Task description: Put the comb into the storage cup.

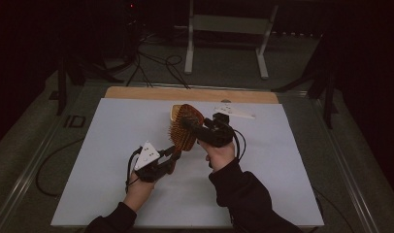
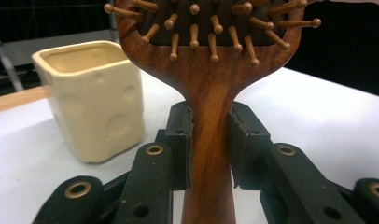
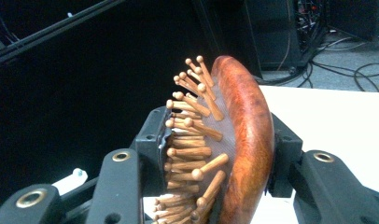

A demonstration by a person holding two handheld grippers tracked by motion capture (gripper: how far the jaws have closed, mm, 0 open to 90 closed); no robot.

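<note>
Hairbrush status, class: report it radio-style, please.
Left gripper shut on hairbrush handle. Right gripper shut on its head. Brush held off table. Cream cup stands behind, apart.

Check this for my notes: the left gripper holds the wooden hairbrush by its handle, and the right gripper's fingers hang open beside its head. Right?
Not quite. The right gripper is shut on the hairbrush head, as the right gripper view shows. The left gripper does hold the handle.
</note>
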